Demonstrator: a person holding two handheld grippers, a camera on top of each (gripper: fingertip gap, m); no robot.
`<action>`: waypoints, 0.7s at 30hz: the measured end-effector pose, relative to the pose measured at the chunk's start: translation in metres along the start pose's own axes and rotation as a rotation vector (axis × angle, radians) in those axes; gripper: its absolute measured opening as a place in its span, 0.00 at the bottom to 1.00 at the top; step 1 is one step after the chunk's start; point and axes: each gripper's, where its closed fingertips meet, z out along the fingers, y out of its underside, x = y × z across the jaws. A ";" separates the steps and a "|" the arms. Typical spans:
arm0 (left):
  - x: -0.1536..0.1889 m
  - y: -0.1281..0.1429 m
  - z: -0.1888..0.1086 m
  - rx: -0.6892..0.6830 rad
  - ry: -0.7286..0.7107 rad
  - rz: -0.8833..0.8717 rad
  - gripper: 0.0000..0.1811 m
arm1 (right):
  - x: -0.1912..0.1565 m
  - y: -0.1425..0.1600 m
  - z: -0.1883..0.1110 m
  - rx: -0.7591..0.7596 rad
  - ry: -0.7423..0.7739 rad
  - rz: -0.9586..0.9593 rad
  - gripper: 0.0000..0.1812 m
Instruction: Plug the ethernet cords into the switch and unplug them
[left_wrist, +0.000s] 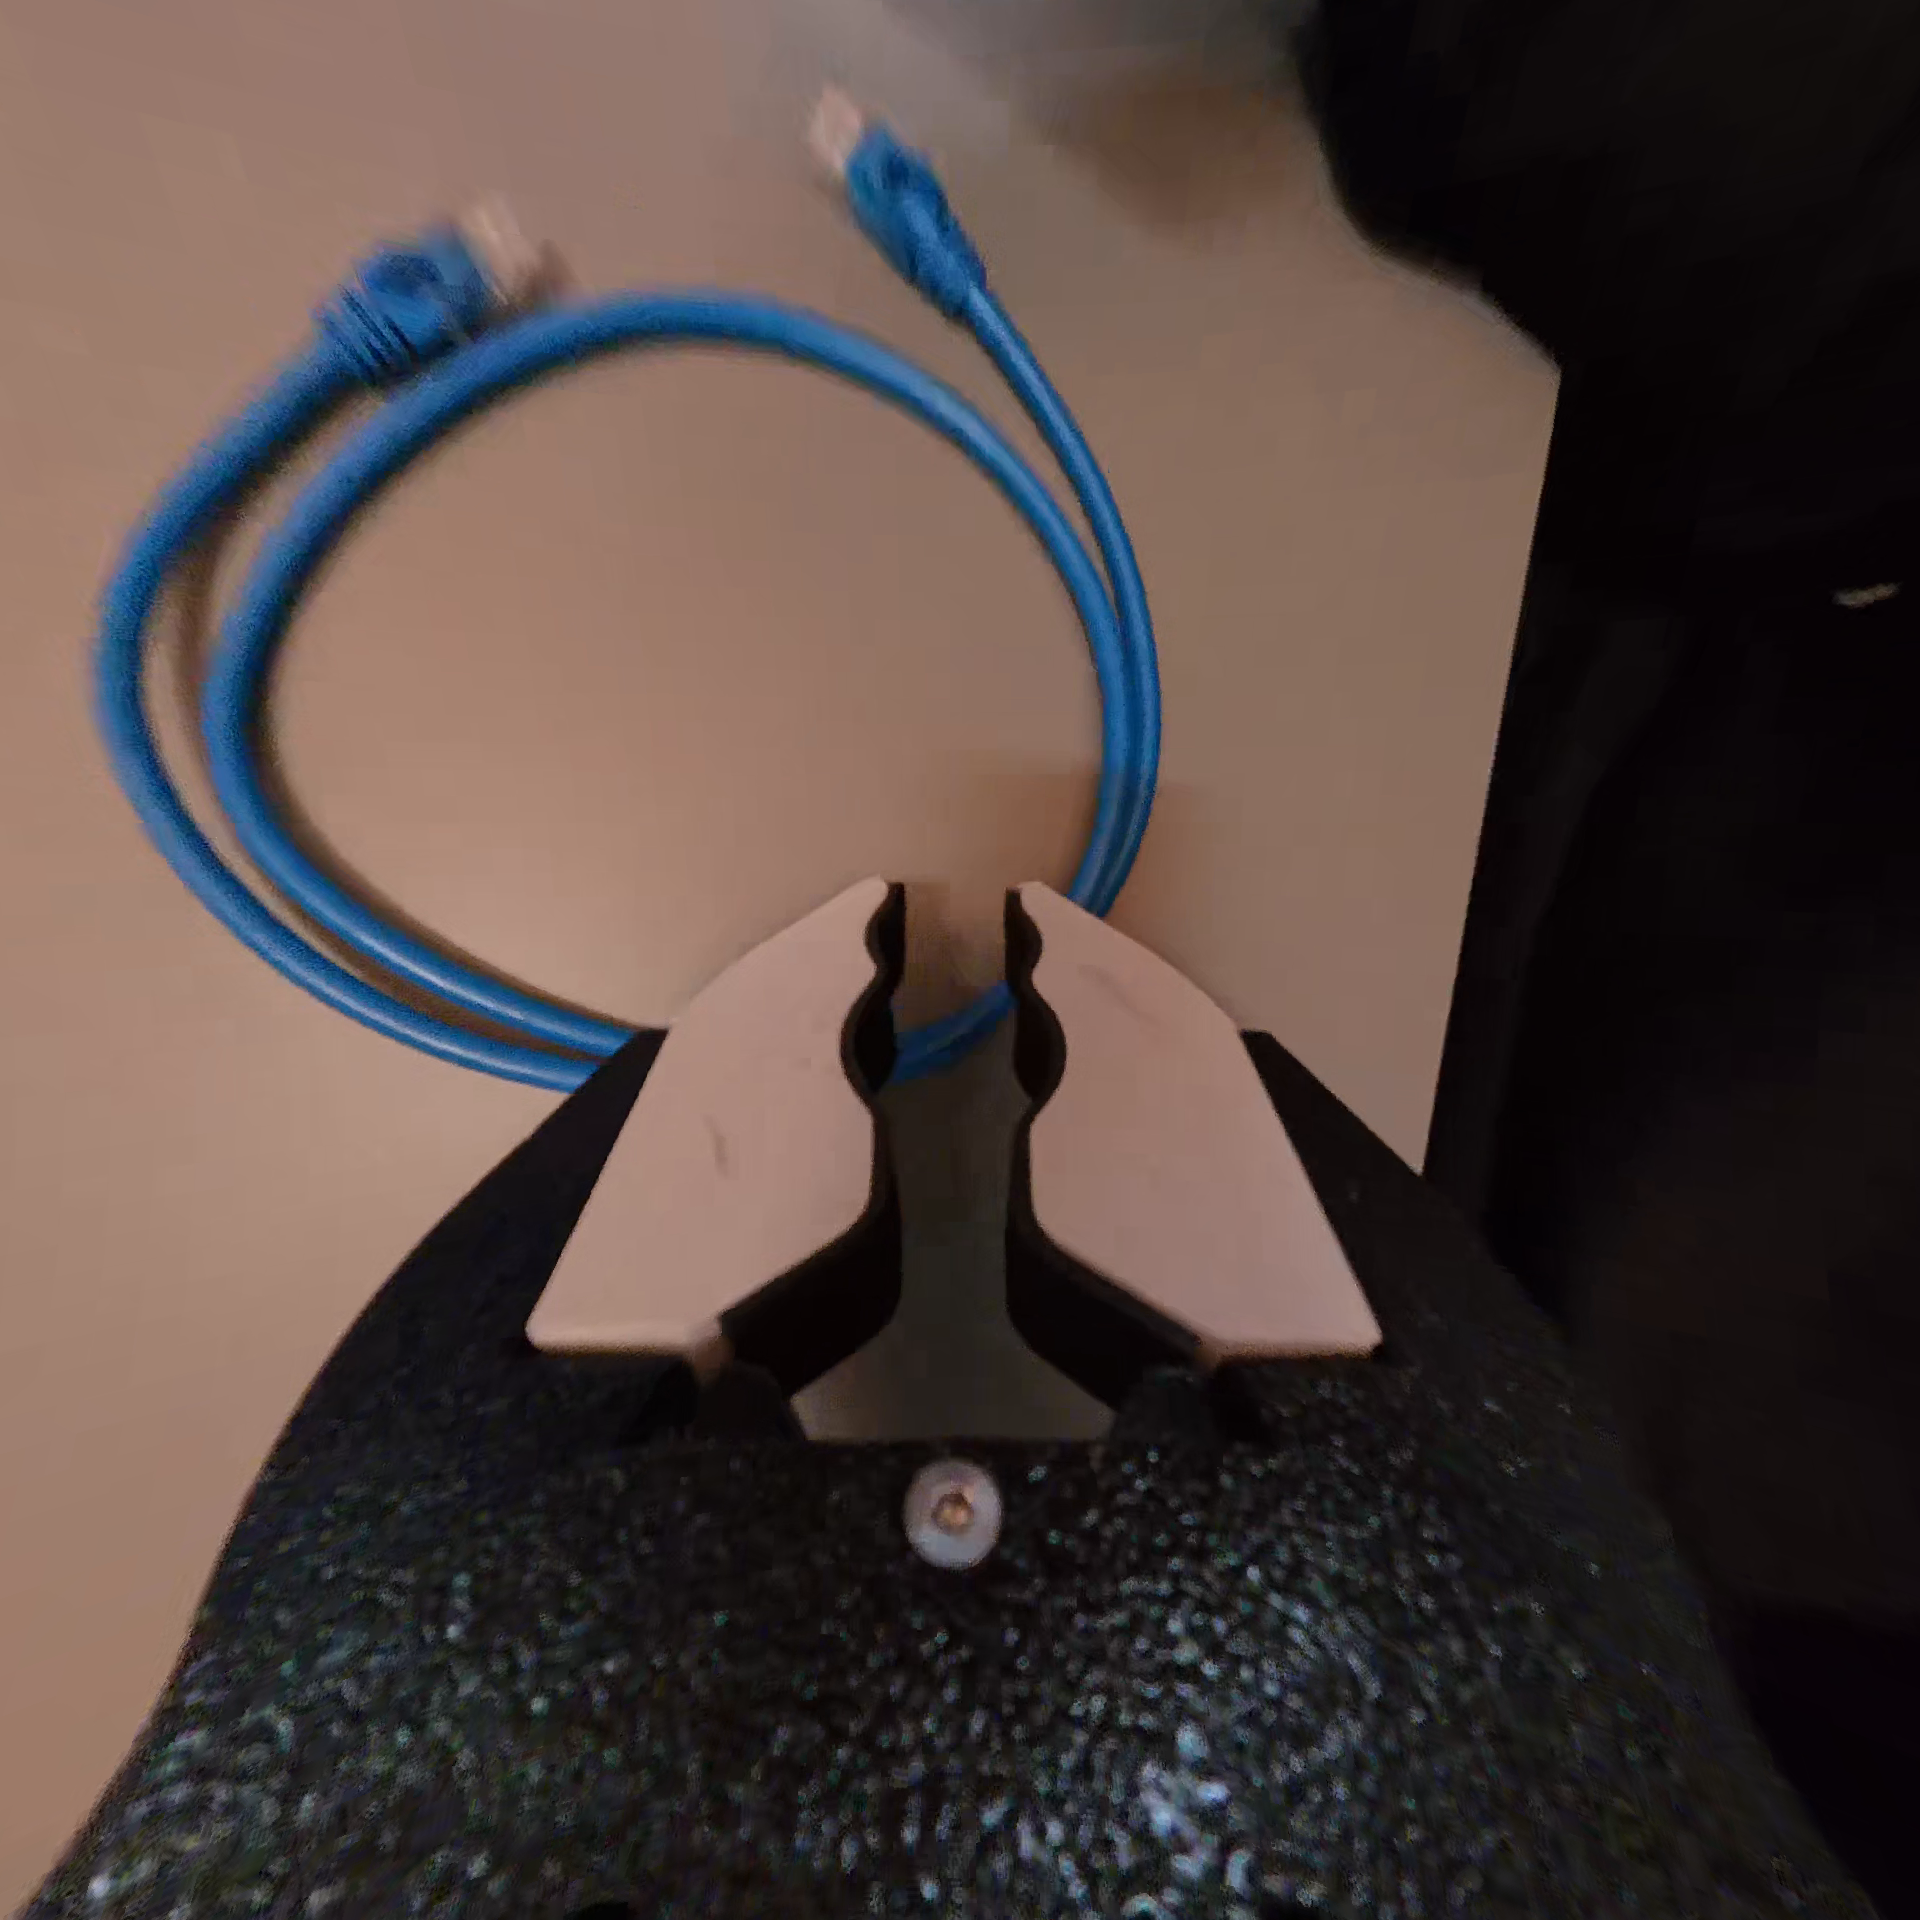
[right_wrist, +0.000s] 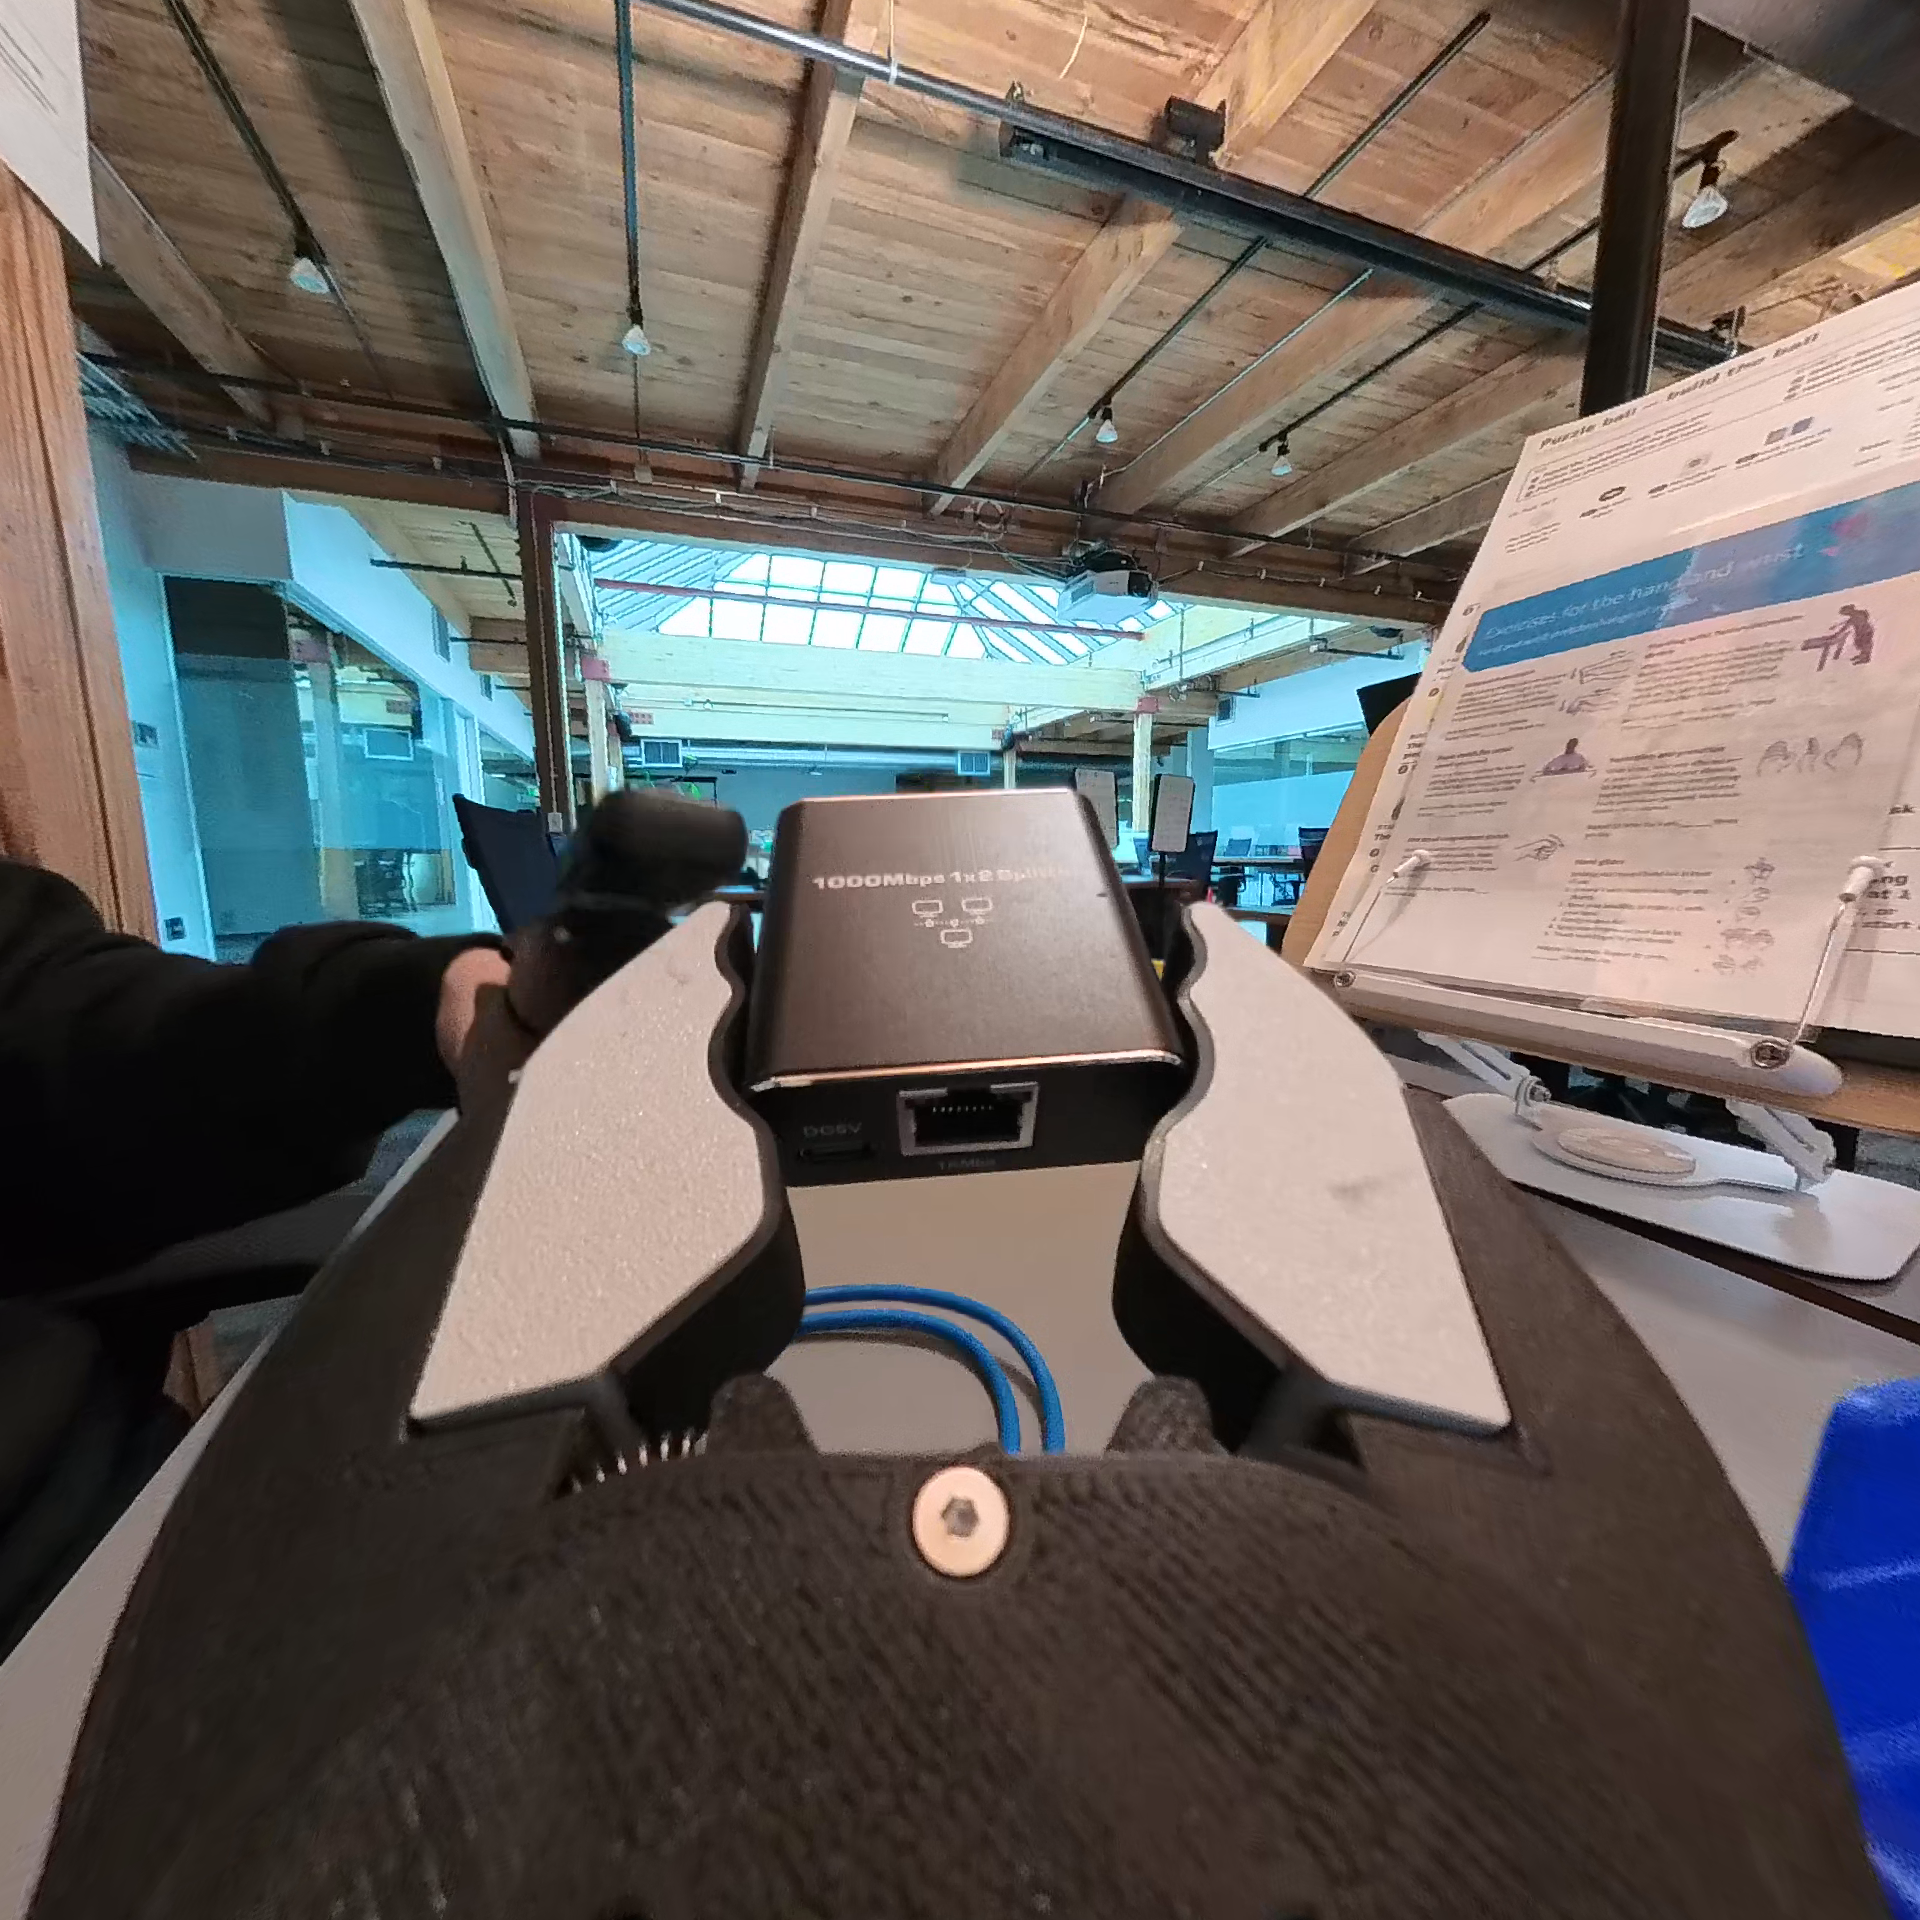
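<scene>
A blue ethernet cord (left_wrist: 644, 343) lies coiled in a double loop on the beige table (left_wrist: 623, 675). Its two plugs lie free at the far side, one on the left (left_wrist: 416, 301) and one on the right (left_wrist: 904, 208). My left gripper (left_wrist: 954, 904) hovers over the near part of the loop with its jaws a narrow gap apart and nothing between them. My right gripper (right_wrist: 961, 920) is shut on the sides of a black switch box (right_wrist: 935, 935) and holds it above the table, one empty port (right_wrist: 966, 1114) facing me. The cord shows below it (right_wrist: 935, 1340).
The table's right edge (left_wrist: 1496, 727) drops into a dark area. In the right wrist view a document stand (right_wrist: 1662, 779) with printed sheets stands on the right, and a blue object (right_wrist: 1860, 1610) sits at the lower right. A person's hand (right_wrist: 468, 997) holds the other gripper on the left.
</scene>
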 end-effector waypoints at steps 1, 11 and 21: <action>-0.002 -0.011 -0.004 0.036 -0.042 0.023 0.11 | 0.000 0.001 0.000 -0.003 -0.001 -0.001 0.41; -0.067 -0.083 0.008 0.107 -0.252 0.297 0.20 | 0.000 -0.001 -0.001 0.005 0.000 0.000 0.41; -0.106 -0.087 0.031 0.036 -0.214 0.672 0.16 | 0.002 0.000 0.000 -0.008 -0.004 0.001 0.41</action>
